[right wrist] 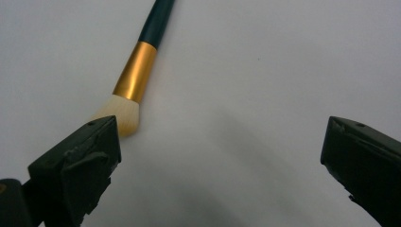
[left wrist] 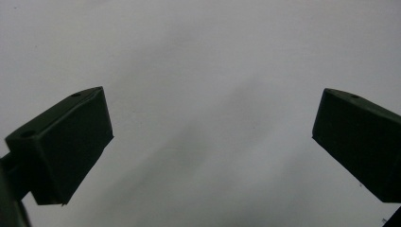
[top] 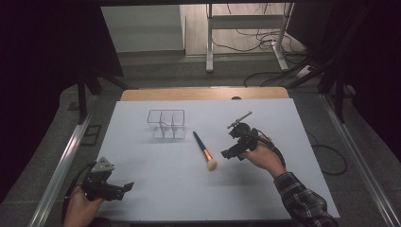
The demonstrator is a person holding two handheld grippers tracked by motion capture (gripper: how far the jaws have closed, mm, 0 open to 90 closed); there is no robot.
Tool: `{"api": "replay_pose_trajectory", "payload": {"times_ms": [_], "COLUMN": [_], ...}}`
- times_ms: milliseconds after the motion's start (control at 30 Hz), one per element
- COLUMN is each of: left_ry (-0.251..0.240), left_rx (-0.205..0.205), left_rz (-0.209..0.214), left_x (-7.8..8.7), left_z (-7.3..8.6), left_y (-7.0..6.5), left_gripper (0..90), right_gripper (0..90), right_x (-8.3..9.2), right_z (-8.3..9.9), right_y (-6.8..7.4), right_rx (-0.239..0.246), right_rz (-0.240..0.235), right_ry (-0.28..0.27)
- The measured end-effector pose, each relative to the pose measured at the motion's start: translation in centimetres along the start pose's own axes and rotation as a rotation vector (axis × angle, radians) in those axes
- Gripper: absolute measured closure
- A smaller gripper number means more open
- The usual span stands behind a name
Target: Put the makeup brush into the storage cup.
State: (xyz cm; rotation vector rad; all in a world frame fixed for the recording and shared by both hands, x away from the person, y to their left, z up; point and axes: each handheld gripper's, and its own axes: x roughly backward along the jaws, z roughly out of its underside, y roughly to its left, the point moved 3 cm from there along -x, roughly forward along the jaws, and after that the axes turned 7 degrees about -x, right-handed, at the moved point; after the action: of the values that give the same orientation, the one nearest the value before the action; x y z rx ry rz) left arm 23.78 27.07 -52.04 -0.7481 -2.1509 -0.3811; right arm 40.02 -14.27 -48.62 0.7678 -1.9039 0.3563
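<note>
Gold-banded brush [right wrist: 136, 71], just beside wide-spread right claw [right wrist: 222, 156], untouched

Right gripper [right wrist: 222, 156]: two black jaws set wide apart, above white tabletop [right wrist: 265, 71]; dark-handled makeup brush with gold ferrule and pale bristles [right wrist: 135, 75] lying beside one jaw

Lab, floor cables [top: 265, 38], dark curtains [top: 47, 42]

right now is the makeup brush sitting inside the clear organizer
No, the makeup brush lies flat on the white table, apart from the clear organizer.
</note>
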Motion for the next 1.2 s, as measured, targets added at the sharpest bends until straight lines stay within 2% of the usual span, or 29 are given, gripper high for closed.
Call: {"api": "replay_pose_trajectory", "payload": {"times_ms": [1200], "left_ry": [0.001], "left_rx": [0.001], "left_rz": [0.011], "left_x": [-0.1], "left_z": [0.0], "left_y": [0.0], "left_gripper": [0.0], "right_gripper": [0.2], "right_x": [-3.3], "right_z": [-3.2], "right_y": [1.7], "right_rx": [0.013], "right_rz": [-0.026], "right_ry": [0.061]}}
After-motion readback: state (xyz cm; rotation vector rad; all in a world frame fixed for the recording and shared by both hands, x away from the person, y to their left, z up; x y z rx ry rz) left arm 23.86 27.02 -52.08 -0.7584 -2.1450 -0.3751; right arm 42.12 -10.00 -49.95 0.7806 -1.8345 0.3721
